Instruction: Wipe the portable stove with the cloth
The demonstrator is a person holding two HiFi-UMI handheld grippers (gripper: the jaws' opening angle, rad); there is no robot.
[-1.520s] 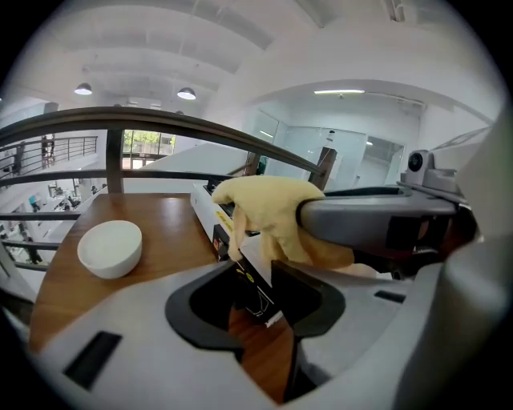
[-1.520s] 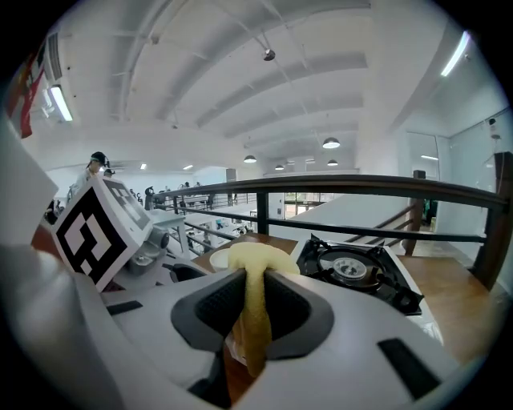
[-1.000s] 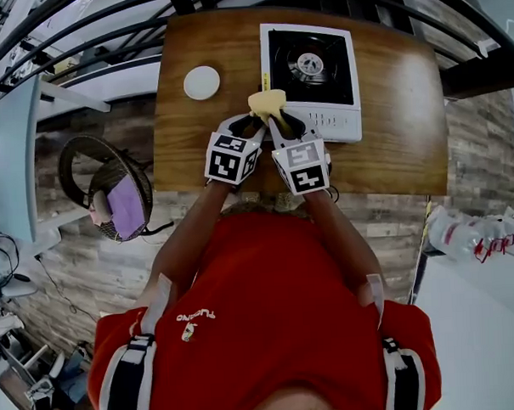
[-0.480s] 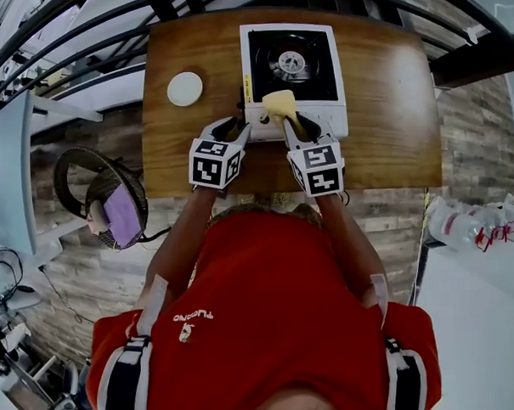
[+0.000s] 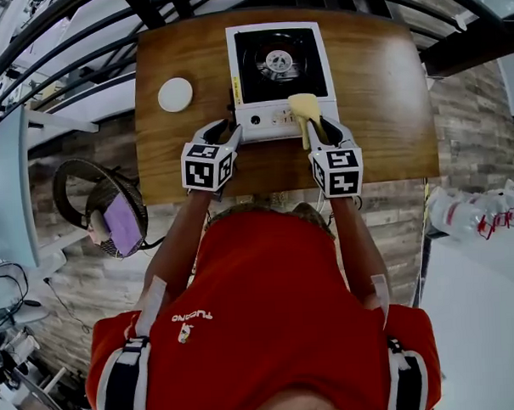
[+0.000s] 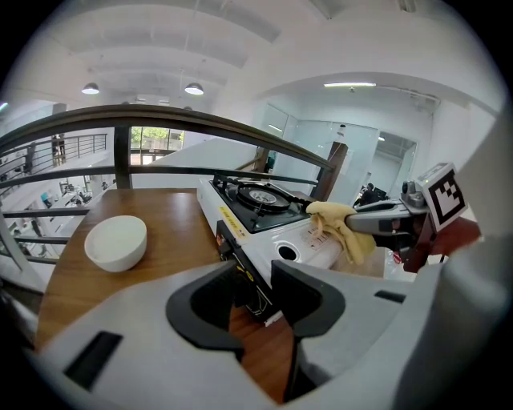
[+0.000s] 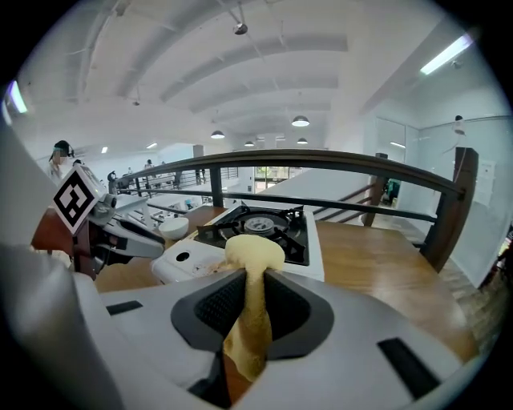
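Observation:
The portable stove is white with a black burner top and stands at the far middle of the wooden table. My right gripper is shut on a yellow cloth, which rests on the right part of the stove's white front panel. In the right gripper view the cloth bulges out between the jaws, in front of the stove. My left gripper is at the stove's front left corner. In the left gripper view its jaws stand closed on that corner edge of the stove.
A small white bowl sits on the table left of the stove, also seen as the bowl in the left gripper view. A dark railing runs behind the table's far edge. A round fan stands on the floor at the left.
The right gripper has carried the cloth rightward along the stove's front panel, from the left corner to the right part. The left gripper has parted from the cloth and settled at the stove's left corner.

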